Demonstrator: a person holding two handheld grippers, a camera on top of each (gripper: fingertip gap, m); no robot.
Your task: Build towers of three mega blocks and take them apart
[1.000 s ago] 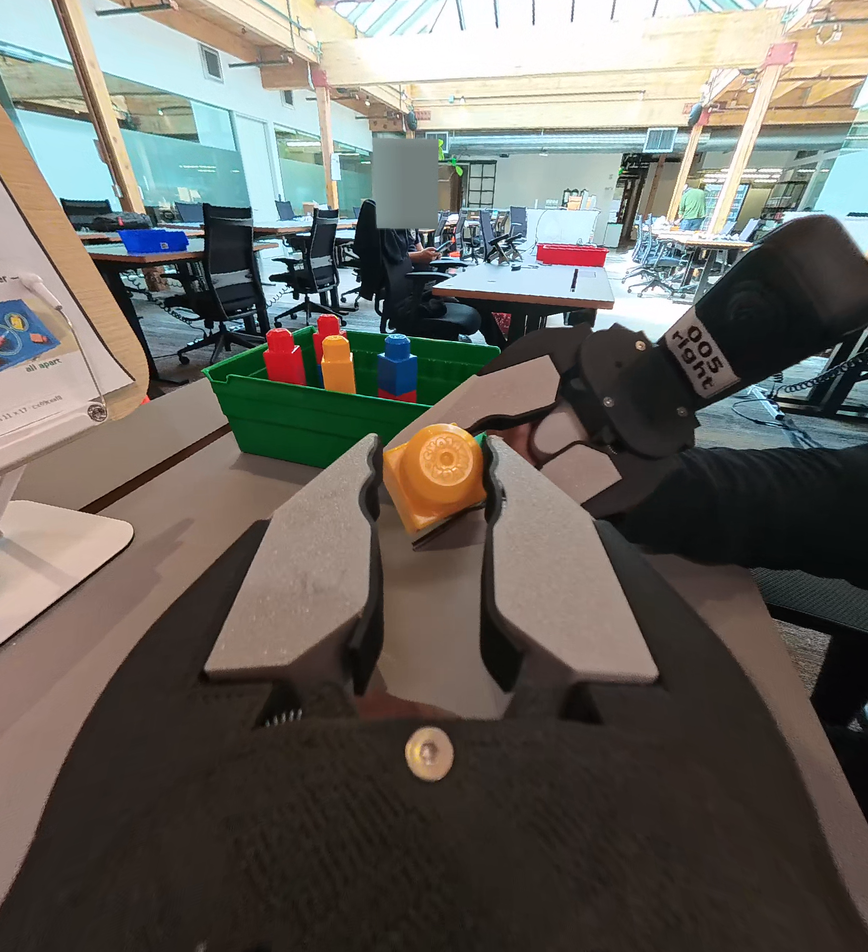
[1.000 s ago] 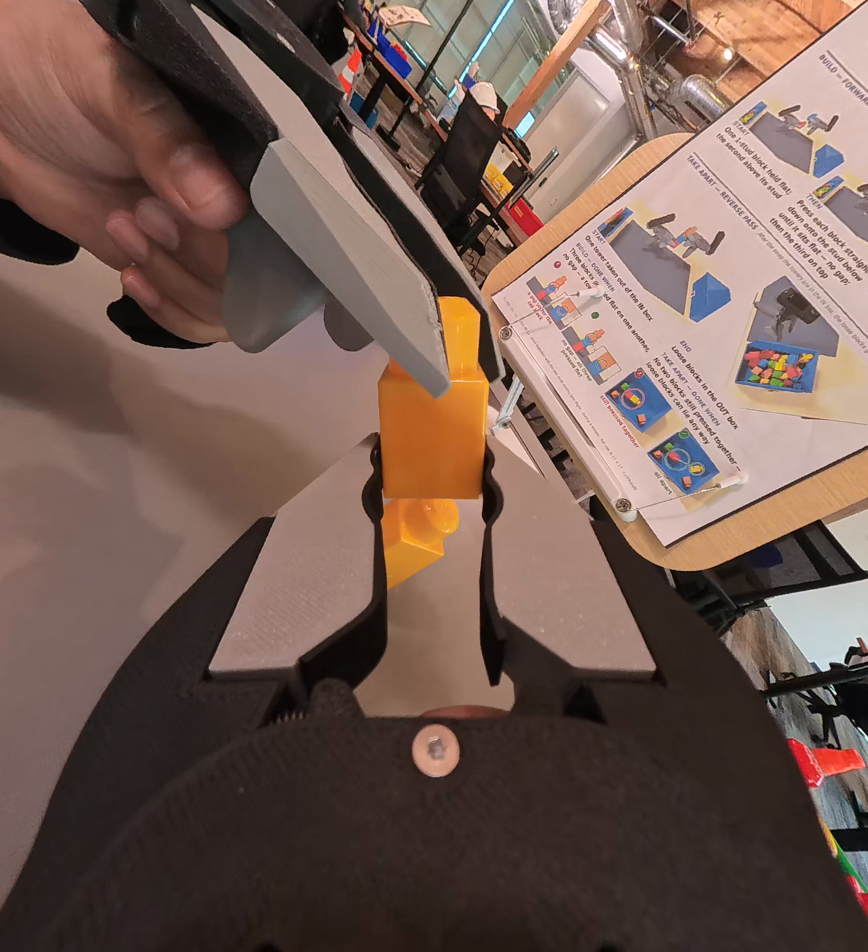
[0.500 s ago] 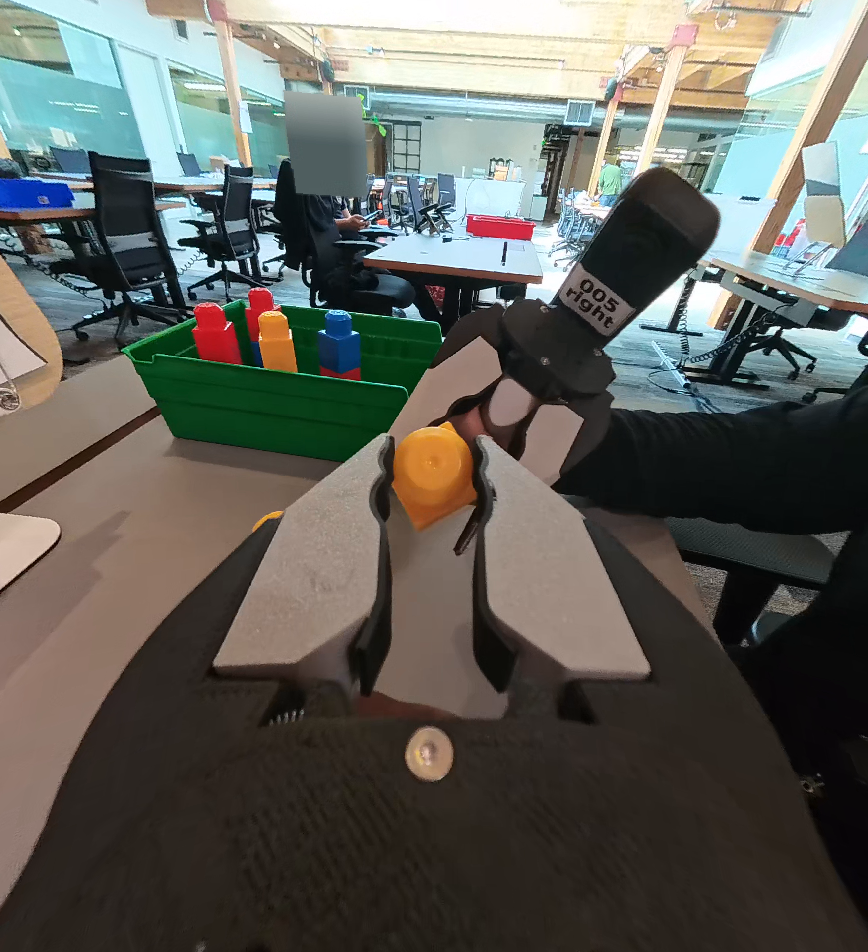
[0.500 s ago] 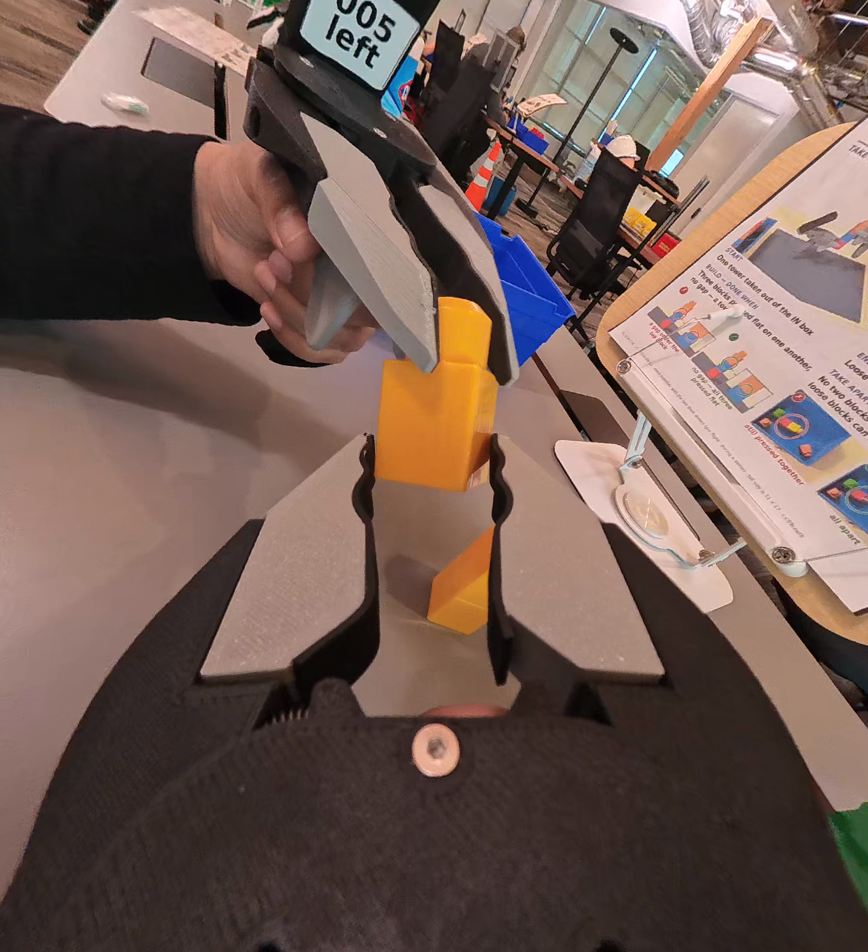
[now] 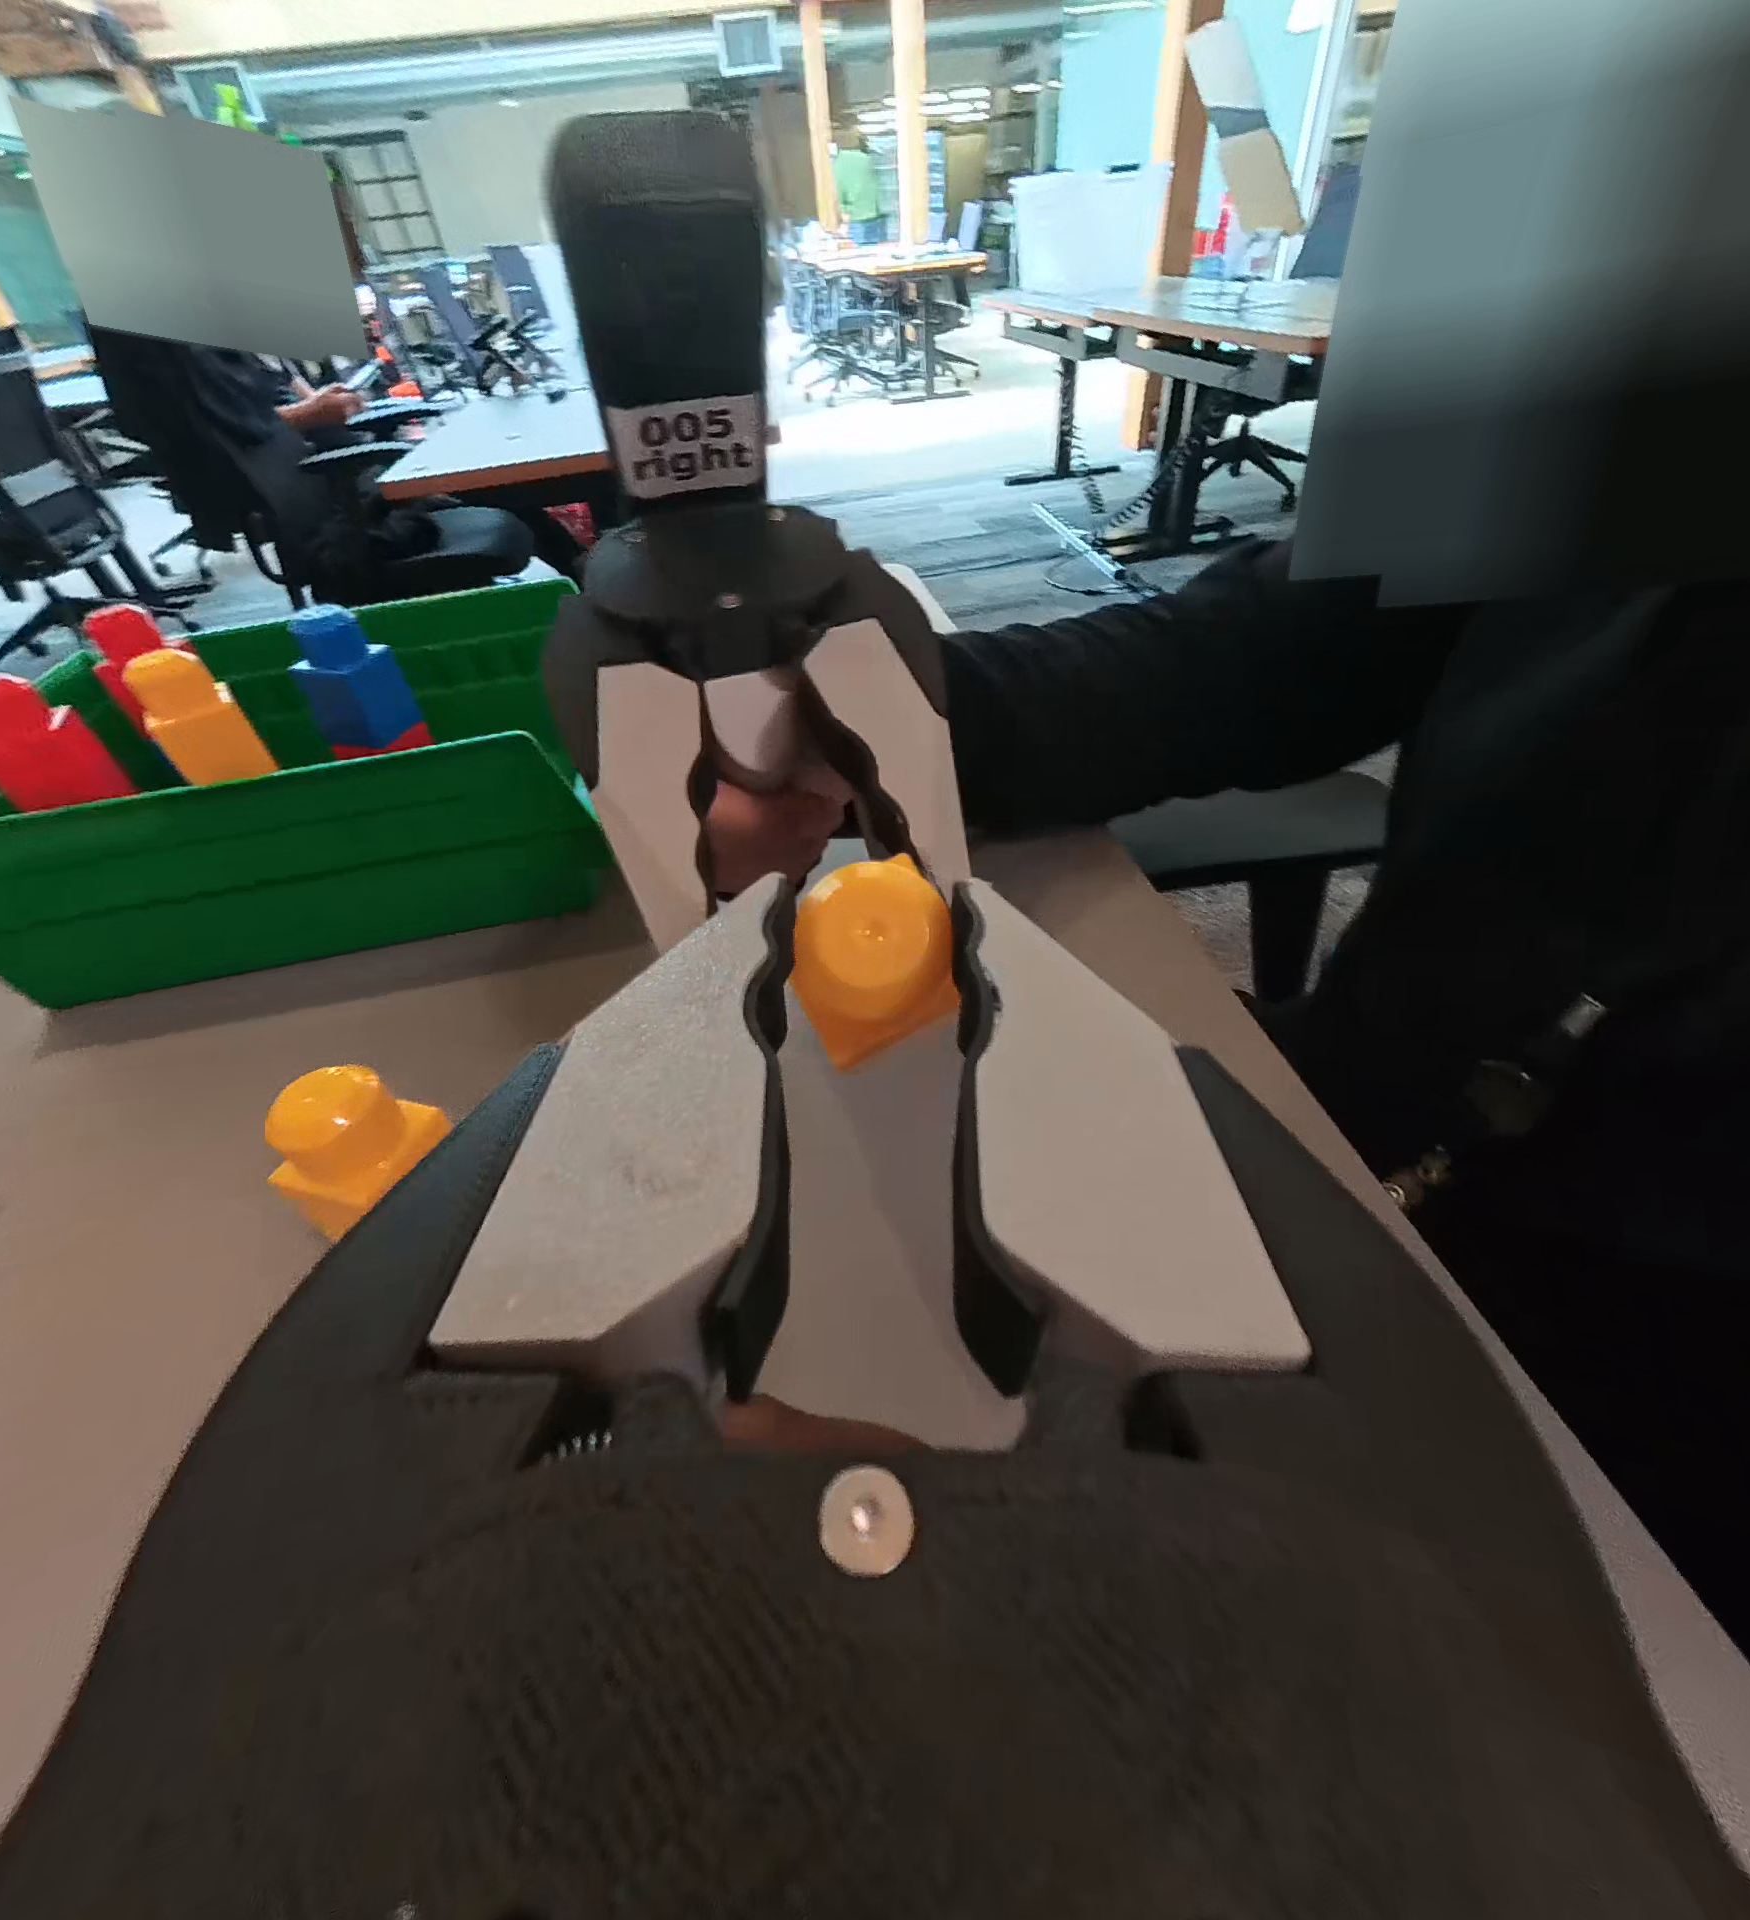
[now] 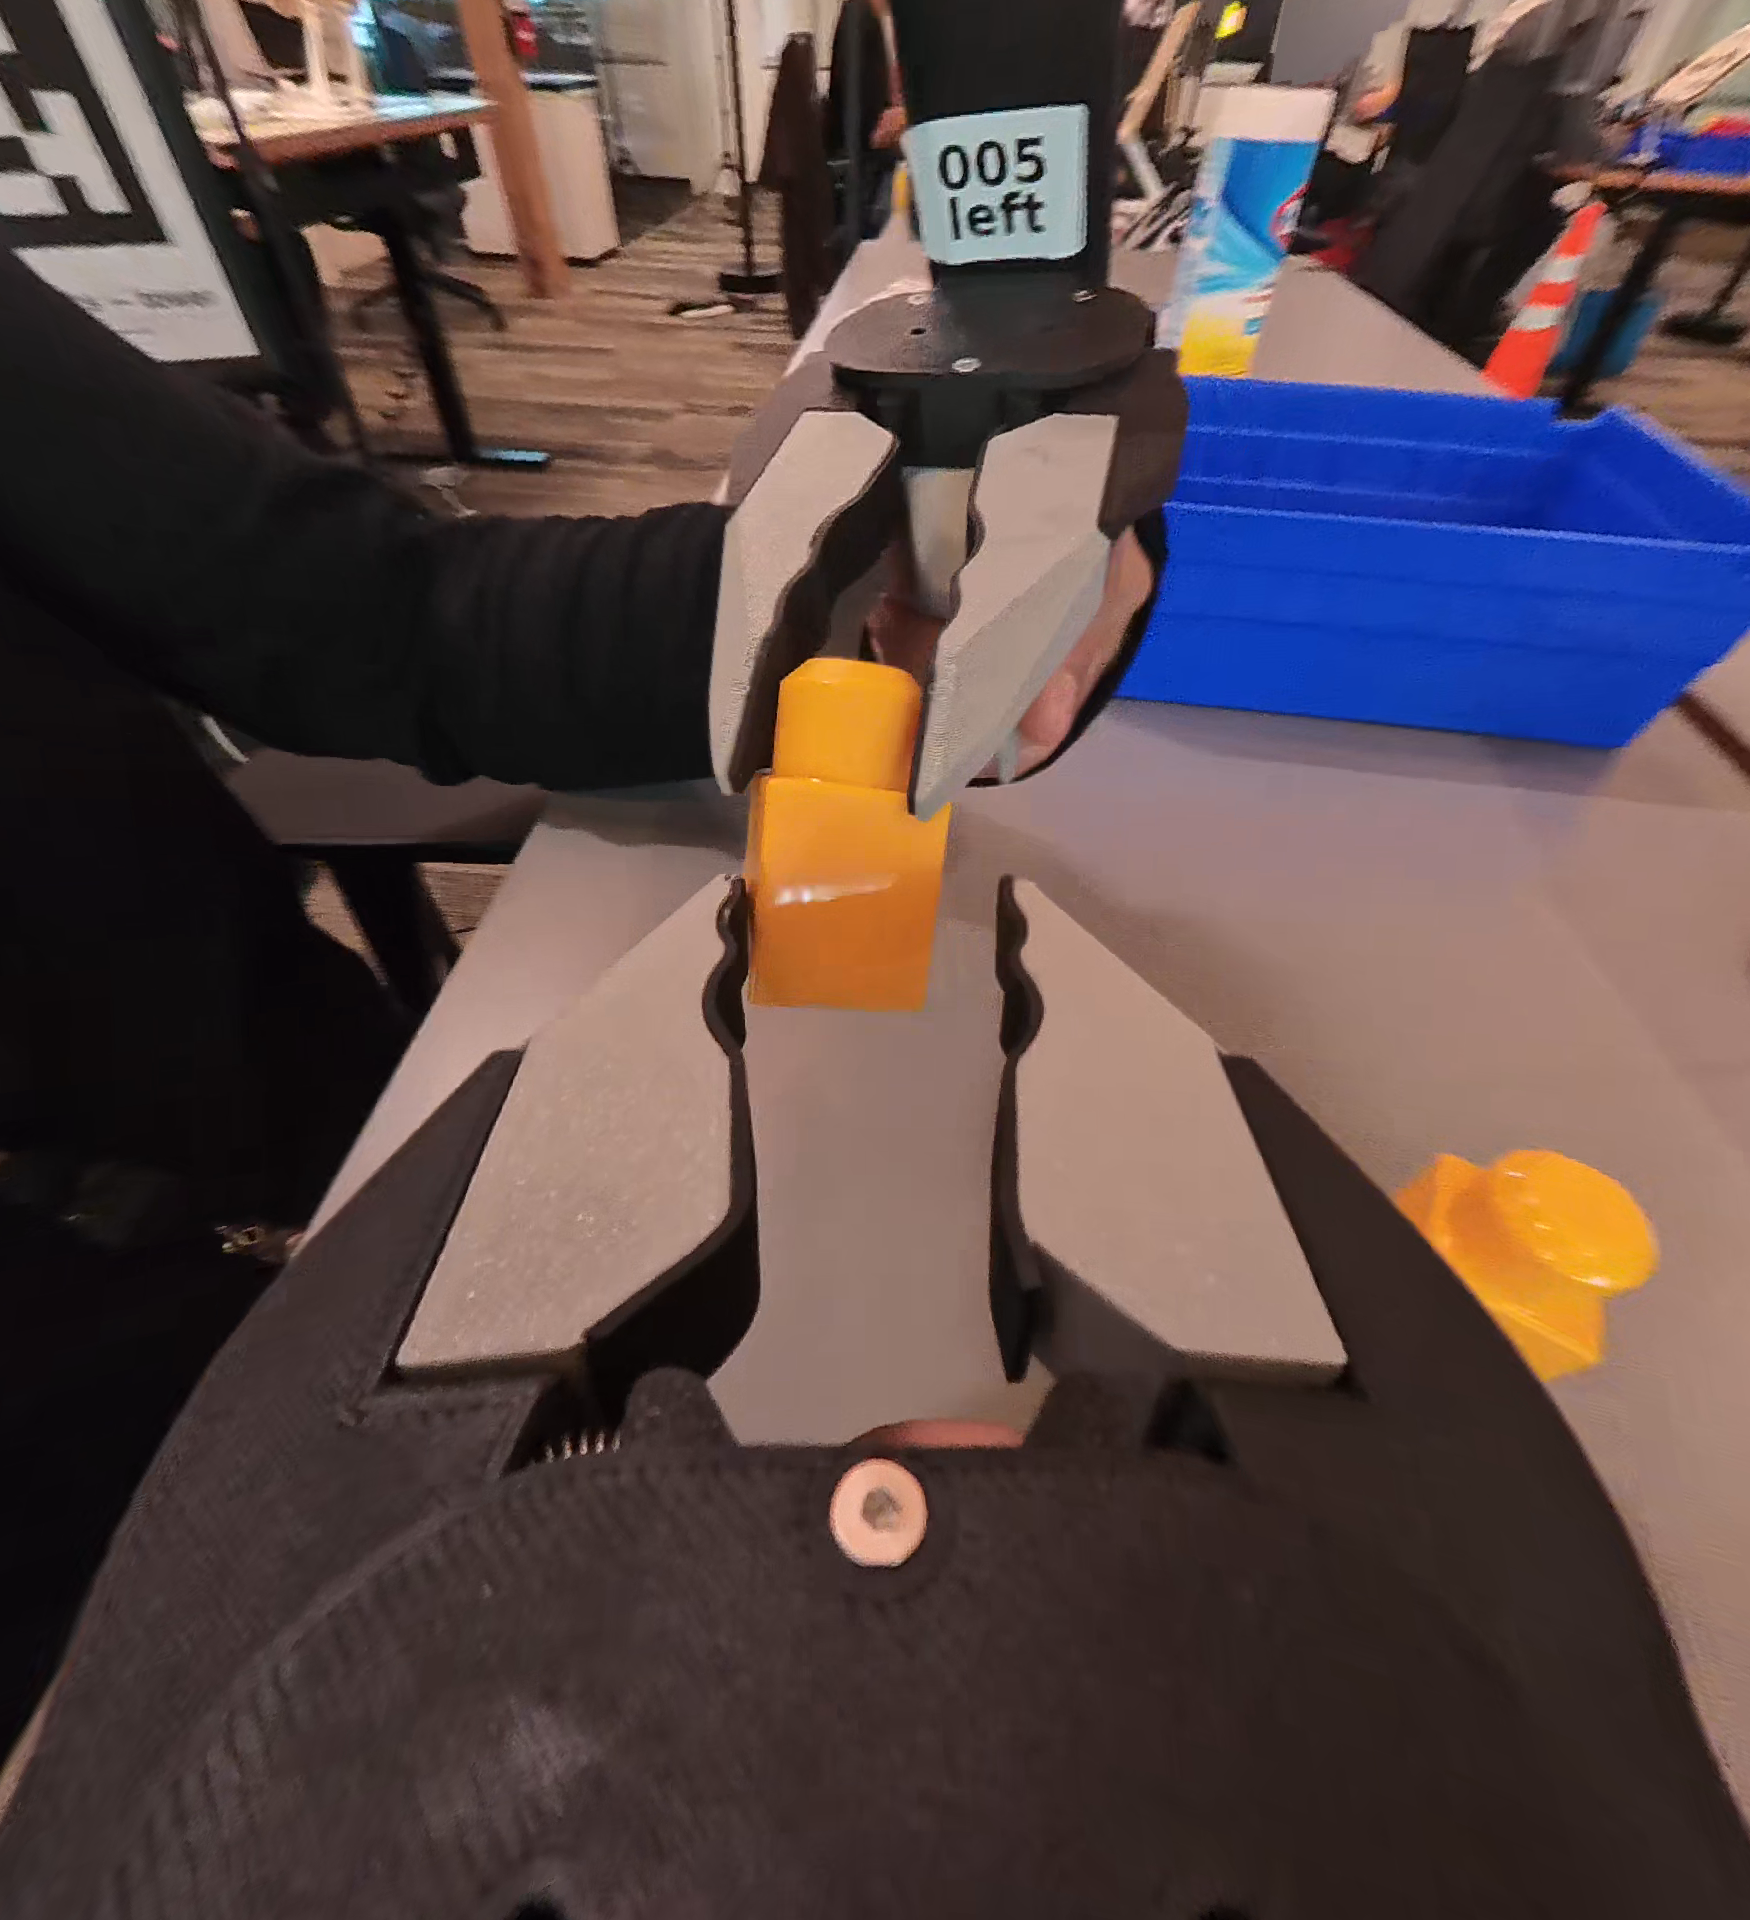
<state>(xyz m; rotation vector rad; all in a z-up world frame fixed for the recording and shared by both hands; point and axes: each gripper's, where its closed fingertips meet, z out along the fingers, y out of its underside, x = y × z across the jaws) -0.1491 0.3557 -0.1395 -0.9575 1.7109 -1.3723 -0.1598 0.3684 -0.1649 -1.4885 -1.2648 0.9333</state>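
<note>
Take-apart stage, judging by the loose pieces. Best to carry the held block straight over to the blue bin [image 6: 1453, 561] and release low, clear of the right hand-held gripper [image 6: 866, 935], whose jaws stand apart with a gap on one side. Left hand-held gripper [image 5: 866, 940] clamped on the stud of an orange block [image 6: 840, 894], above the grey surface [image 6: 1318, 935]. Second orange block [image 5: 351, 1143] loose on its side. Glossy, single-stud.

Each camera sits just behind its own jaws, low over the desk [image 5: 175, 1091]. They face each other across the orange block [image 5: 871, 956], very near. The left view looks toward the green bin [image 5: 258, 862], the right toward the blue bin [image 6: 1453, 582].
</note>
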